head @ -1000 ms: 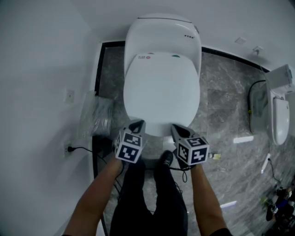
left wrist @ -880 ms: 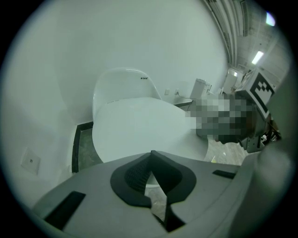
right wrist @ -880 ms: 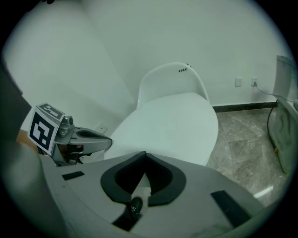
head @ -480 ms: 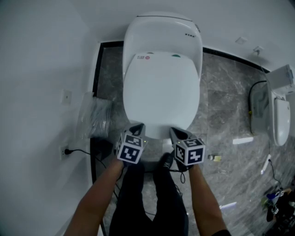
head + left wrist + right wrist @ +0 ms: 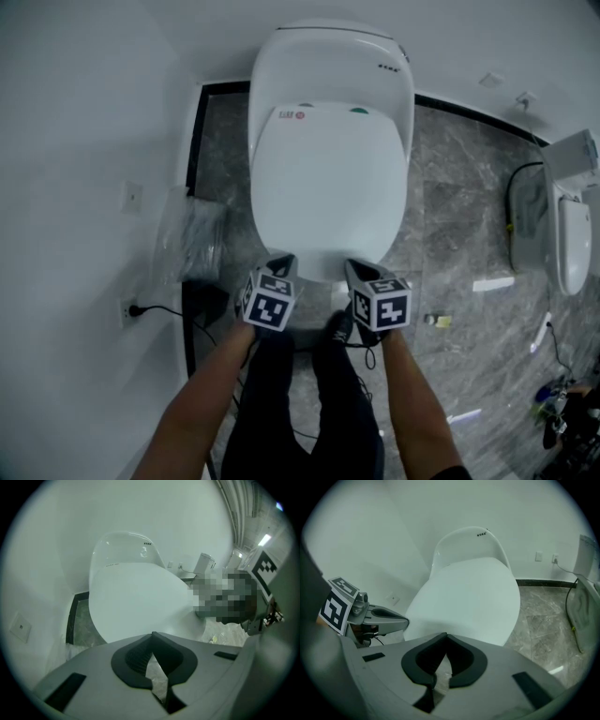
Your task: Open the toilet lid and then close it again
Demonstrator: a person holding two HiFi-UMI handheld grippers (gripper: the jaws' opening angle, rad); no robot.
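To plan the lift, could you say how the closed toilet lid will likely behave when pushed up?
The toilet lid looks like one rigid moulded shell, so it should probably lift whole, not flex. Its glossy surface seems slippery. Being broad, it may feel fairly heavy.

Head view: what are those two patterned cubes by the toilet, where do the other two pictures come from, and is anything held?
Those cubes are part of two tools a person holds, one per hand. The head view looks down from the person's head: the left hand-held gripper and the right hand-held gripper point at the front of the closed toilet lid. The other two pictures come from a camera on each gripper, looking along its jaws. Both pairs of jaws are shut, nothing between them. The floor is grey stone; a second toilet stands at the right.
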